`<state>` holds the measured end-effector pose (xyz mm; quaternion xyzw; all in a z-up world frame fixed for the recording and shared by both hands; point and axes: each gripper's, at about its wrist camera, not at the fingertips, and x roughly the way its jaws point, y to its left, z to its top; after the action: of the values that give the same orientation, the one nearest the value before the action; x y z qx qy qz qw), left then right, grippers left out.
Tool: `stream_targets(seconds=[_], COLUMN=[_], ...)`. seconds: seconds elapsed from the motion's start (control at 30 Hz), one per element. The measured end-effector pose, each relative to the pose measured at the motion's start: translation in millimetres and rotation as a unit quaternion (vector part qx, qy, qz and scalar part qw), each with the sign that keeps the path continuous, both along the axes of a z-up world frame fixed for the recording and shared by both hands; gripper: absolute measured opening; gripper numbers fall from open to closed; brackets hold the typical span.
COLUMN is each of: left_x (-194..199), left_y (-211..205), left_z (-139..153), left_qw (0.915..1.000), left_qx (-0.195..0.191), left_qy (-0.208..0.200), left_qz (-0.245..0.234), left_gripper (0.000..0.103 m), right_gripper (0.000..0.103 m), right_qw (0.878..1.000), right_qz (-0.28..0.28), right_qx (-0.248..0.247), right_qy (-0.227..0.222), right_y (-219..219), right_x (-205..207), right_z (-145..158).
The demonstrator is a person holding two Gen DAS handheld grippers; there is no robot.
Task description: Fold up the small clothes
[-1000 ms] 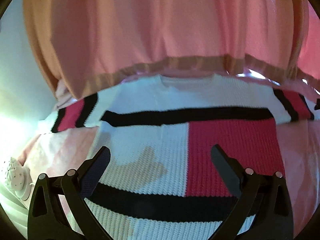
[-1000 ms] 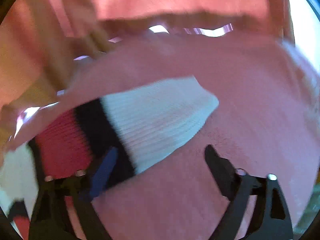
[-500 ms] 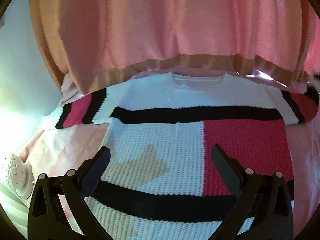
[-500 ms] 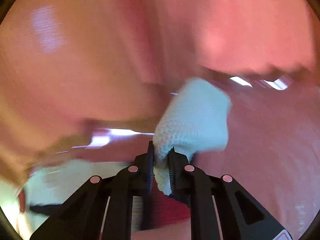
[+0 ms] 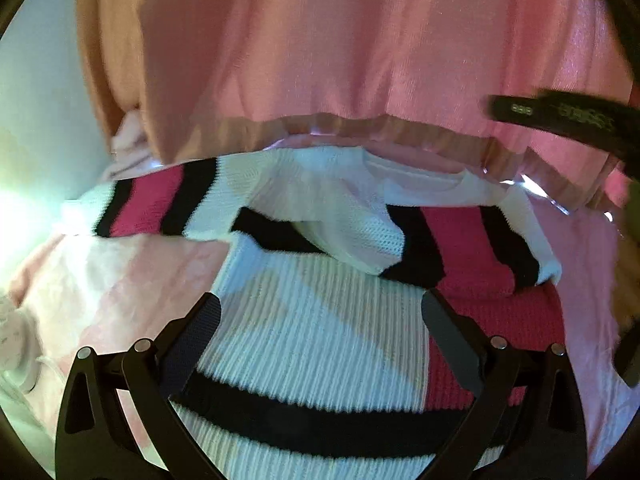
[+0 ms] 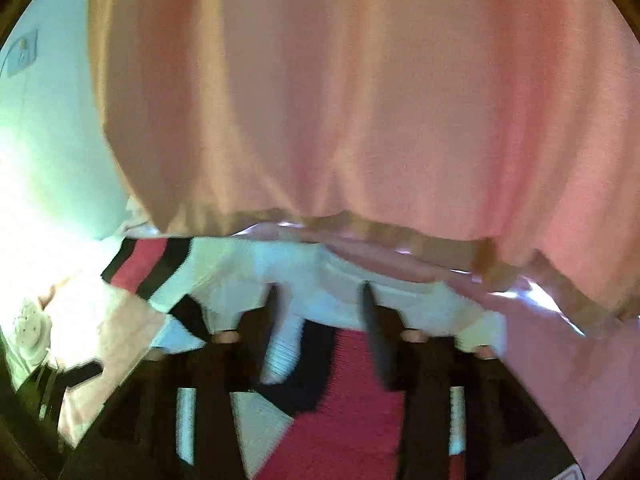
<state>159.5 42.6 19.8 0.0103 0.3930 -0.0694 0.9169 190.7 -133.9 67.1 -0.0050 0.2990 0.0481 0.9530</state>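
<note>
A small knit sweater (image 5: 320, 344) in white, red and black blocks lies flat on pink bedding. Its right sleeve (image 5: 432, 236) is folded inward across the chest, cuff near the middle. The left sleeve (image 5: 160, 208) still lies stretched out to the left. My left gripper (image 5: 320, 316) is open and empty, hovering over the sweater's lower body. My right gripper (image 6: 324, 308) is open above the chest, blurred by motion; the folded sleeve's cuff (image 6: 280, 356) lies between its fingers, released. Part of the right gripper shows in the left wrist view (image 5: 560, 116).
A pink curtain or bedspread with a tan hem (image 5: 360, 60) hangs along the far side of the sweater. Pink bedding (image 5: 120, 280) surrounds the sweater. A white dotted object (image 6: 28, 332) lies at the left edge. A pale wall (image 5: 40, 100) is at the left.
The right gripper carried the right sleeve's cuff across the chest, then opened and let it go. The left gripper stayed open and shifted slightly.
</note>
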Motion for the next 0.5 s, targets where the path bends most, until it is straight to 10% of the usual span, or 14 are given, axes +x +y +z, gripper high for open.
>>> stream_targets(seconds=[0.4,0.5], left_x=[121,128], left_y=[0,-2], left_z=[-91,-92], left_qw=[0.9799,0.9843], left_qx=[-0.098,-0.080], left_qy=[0.156,0.134], left_qz=[0.078,0.083], left_gripper=[0.096,0.077], right_gripper=[0.063,0.058], right_qw=[0.980,0.979], right_qz=[-0.096,-0.088], right_qx=[-0.115,-0.121], right_qy=[0.132,0.142], right_y=[-108,-106], right_x=[-41,-27], right_z=[-133,-145])
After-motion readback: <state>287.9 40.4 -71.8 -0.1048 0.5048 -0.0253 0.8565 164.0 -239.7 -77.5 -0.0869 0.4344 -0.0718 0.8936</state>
